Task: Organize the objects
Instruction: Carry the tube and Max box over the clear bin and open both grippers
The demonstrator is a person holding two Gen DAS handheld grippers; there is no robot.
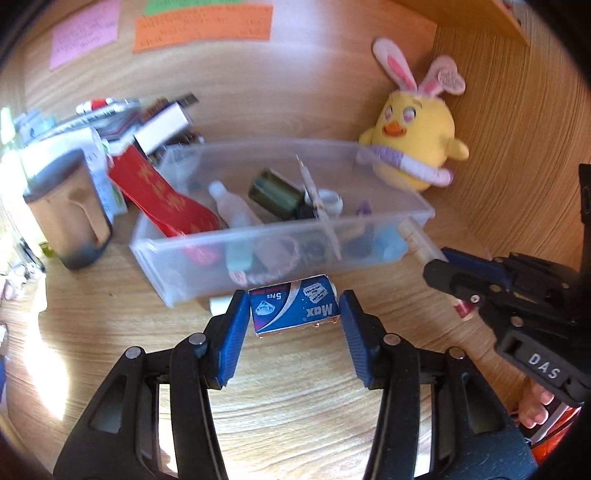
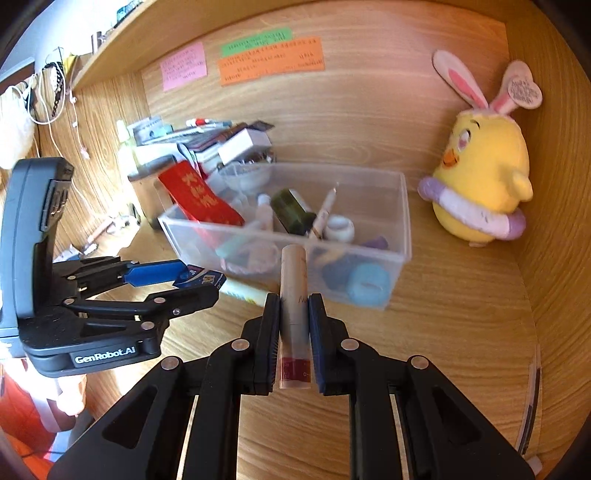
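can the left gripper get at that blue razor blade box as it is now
Probably yes. The left gripper is open with its jaws on either side of the blue razor blade box, which lies on the desk in front of the clear bin. Nothing sits between them.

The left wrist view sits low over the counter (image 1: 295, 406) and looks forward along the left tool (image 1: 294, 321) toward the back wall, close to the long front side of the clear bin (image 1: 258, 254), which fills the middle of the picture. The right wrist view looks along the right tool (image 2: 294, 325) from farther right, facing the same wall but meeting the bin (image 2: 404, 229) near its right front corner, from slightly higher. Both views share the bin, the yellow plush chick (image 1: 417, 140) (image 2: 484, 173), and the coloured notes (image 1: 201, 27) (image 2: 271, 61). Each view also catches the other tool at its edge.
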